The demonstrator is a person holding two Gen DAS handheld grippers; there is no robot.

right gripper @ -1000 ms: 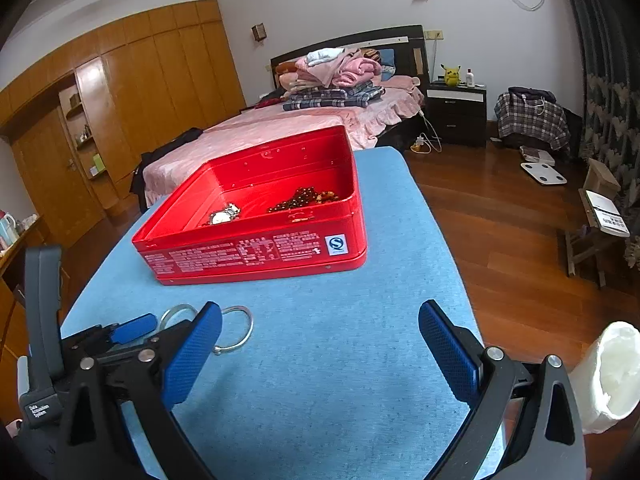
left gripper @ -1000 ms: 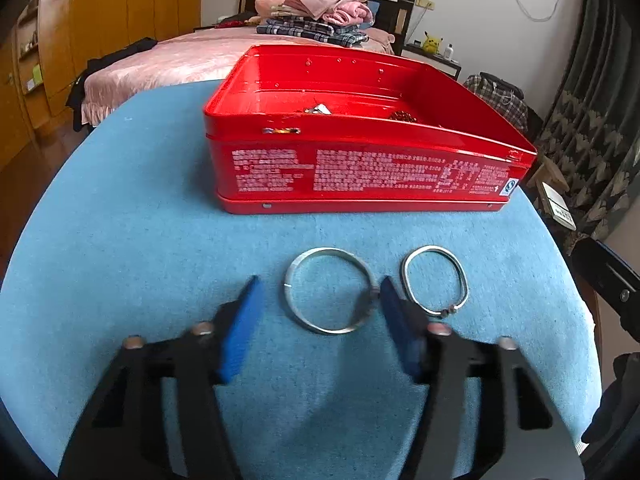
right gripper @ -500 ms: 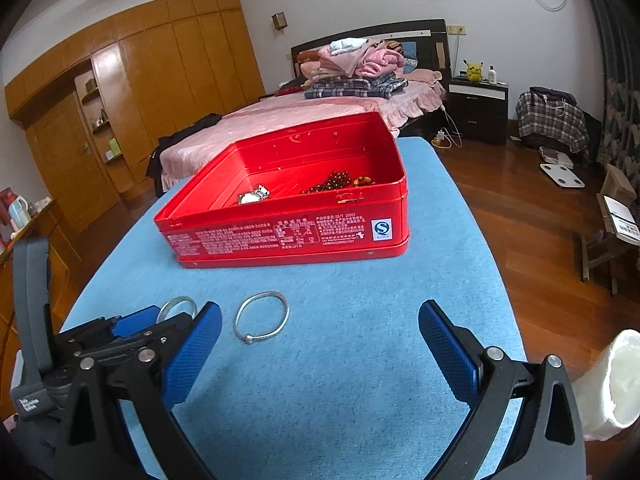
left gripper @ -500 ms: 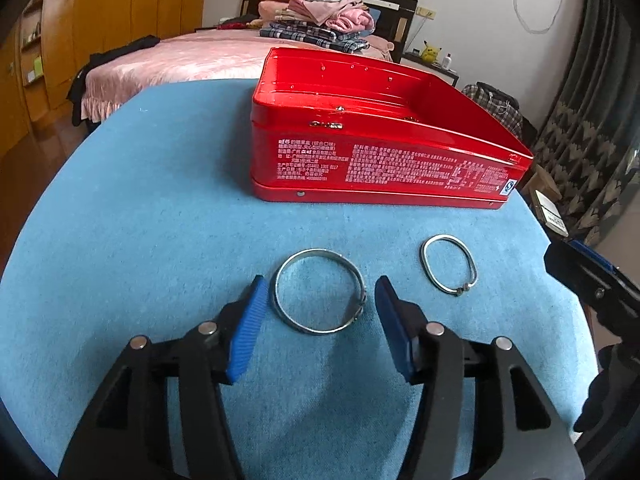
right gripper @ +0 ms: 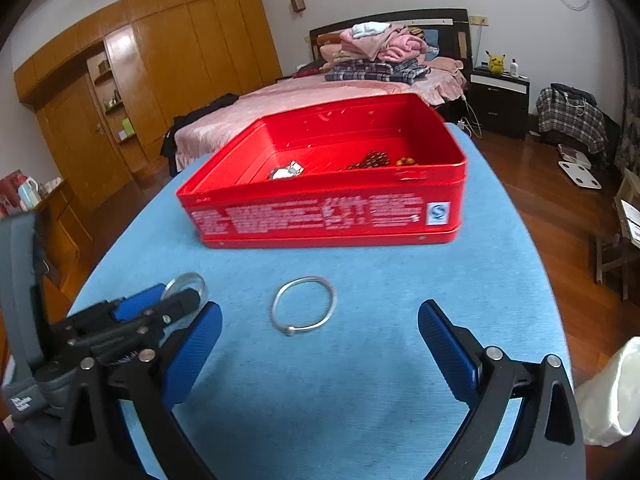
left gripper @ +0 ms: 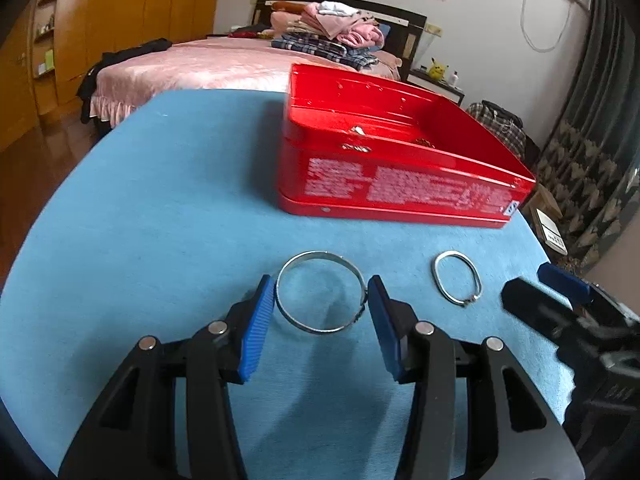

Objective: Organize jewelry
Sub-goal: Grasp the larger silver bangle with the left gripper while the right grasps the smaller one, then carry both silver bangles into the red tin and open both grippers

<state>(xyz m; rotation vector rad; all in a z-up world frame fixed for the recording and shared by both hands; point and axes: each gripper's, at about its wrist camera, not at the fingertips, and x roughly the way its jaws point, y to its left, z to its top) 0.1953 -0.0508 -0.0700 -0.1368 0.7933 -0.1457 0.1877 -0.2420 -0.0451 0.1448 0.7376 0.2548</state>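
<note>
A wide silver bangle (left gripper: pixel 321 292) lies flat on the blue cloth of the bench (left gripper: pixel 160 208), directly between the two blue pads of the left gripper (left gripper: pixel 321 306). Its rim sits just beside, perhaps touching, both pads; whether they press on it cannot be told, and the bangle rests on the cloth, not lifted. From the right wrist camera the same bangle (right gripper: pixel 186 283) shows only partly, behind the left gripper's (right gripper: pixel 156 308) black frame.

To the right of it, apart from it, lies a thinner silver bracelet (left gripper: pixel 457 282) with a small bead or clasp on its near edge. In the right wrist view this bracelet (right gripper: pixel 303 305) lies ahead of the right gripper (right gripper: pixel 320 344), whose jaws stand spread wide with nothing between them; the bracelet is beyond the fingertips, not between the pads.

Farther back on the bench stands an open red tin box (right gripper: pixel 328 216) with white print on its near wall. Inside it lie a silver piece (right gripper: pixel 286 171) near the middle and a dark beaded piece (right gripper: pixel 370 160) to the right of that.

Past the bench stands a bed (right gripper: pixel 320 94) with a pink cover and folded clothes (right gripper: pixel 376 56) piled at its head, with a wooden wardrobe (right gripper: pixel 160 80) to the left.
</note>
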